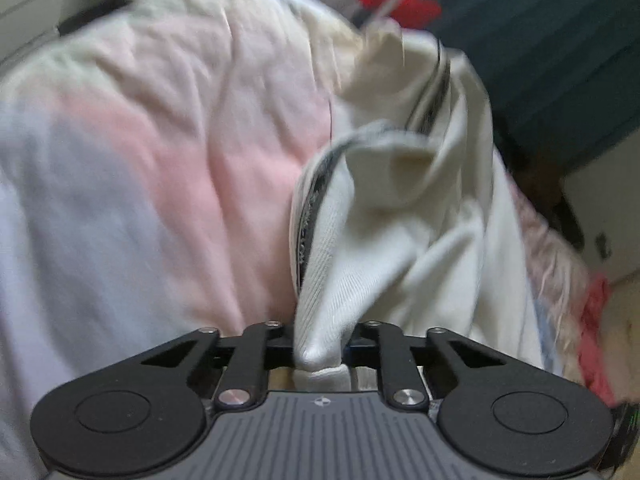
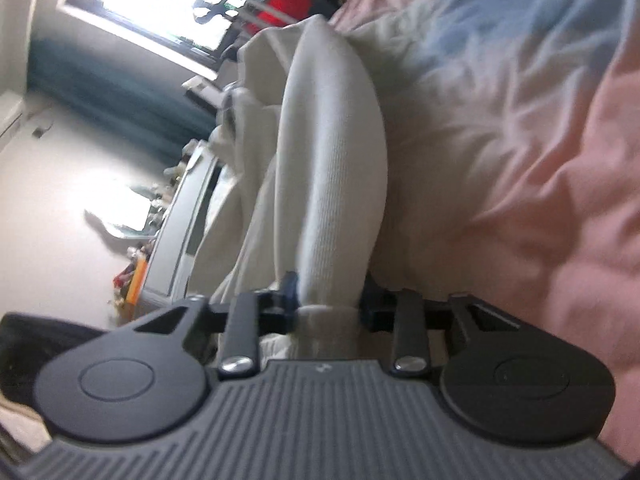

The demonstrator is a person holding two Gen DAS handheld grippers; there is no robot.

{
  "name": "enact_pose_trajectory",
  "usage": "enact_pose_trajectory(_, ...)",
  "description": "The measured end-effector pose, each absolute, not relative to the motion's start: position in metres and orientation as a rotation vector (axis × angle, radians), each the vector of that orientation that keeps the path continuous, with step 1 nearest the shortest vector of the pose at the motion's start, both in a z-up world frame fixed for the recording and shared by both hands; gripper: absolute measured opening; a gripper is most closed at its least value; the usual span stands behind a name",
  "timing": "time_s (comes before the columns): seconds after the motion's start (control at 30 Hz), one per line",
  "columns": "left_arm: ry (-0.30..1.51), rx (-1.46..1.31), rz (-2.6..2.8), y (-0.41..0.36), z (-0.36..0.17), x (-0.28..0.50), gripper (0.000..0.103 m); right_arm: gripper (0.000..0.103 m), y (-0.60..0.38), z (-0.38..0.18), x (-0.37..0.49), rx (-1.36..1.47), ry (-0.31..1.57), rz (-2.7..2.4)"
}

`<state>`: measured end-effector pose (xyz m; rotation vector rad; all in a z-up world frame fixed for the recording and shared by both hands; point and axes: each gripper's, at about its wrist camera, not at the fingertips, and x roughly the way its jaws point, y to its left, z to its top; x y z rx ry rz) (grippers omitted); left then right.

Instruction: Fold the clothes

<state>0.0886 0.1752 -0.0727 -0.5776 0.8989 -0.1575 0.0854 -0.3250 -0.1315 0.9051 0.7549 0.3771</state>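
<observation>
1. The left gripper (image 1: 320,344) is pinched on a bunched fold of the cream garment (image 1: 400,220); the cloth is squeezed between the two jaws and spills out in front of them
2. The cream garment is a ribbed knit with a dark zipper (image 1: 312,200) running along one edge; from the left gripper it rises in folds up toward the top right of the left wrist view
3. It lies on a pastel bedcover (image 1: 160,160) of pink, white and pale blue patches, which fills the left part of that view
4. The right gripper (image 2: 330,308) is likewise clamped on a thick roll of the same cream garment (image 2: 332,160), with the fabric pressed between the jaws
5. In the right wrist view the picture is tilted sideways; the garment stretches away from the jaws toward the top, with the bedcover (image 2: 520,160) to the right of it
6. A bright window (image 2: 152,4) and a teal curtain (image 2: 100,80) show at the upper left of that view; both pictures are somewhat blurred
</observation>
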Motion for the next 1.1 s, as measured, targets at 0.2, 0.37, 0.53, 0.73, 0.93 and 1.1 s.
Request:
enact_pose_trajectory(0.2,0.744,-0.559,-0.071,0.211,-0.006,0.118,0.011,0.022,-0.261,-0.093,0.057,0.892,0.727,0.483)
enact_pose_trajectory(0.37,0.663,-0.438,0.027,0.242,0.056,0.168,0.009,0.022,-0.172,-0.079,0.069,0.949,0.743,0.635)
enact_pose_trajectory(0.53,0.627,-0.345,0.139,0.283,0.081,0.229,0.009,0.022,-0.079,-0.072,0.110,0.990,0.768,0.765)
enact_pose_trajectory(0.73,0.620,-0.245,0.250,0.329,0.042,0.292,0.010,0.020,-0.002,-0.102,0.159,0.971,0.882,0.852)
enact_pose_trajectory(0.93,0.704,-0.259,0.288,0.344,-0.025,0.325,0.011,0.015,0.004,-0.125,0.185,0.916,0.962,0.862)
enact_pose_trajectory(1.1,0.725,-0.304,0.302,0.344,-0.027,0.316,0.033,0.017,-0.009,-0.100,0.171,0.783,0.949,0.856)
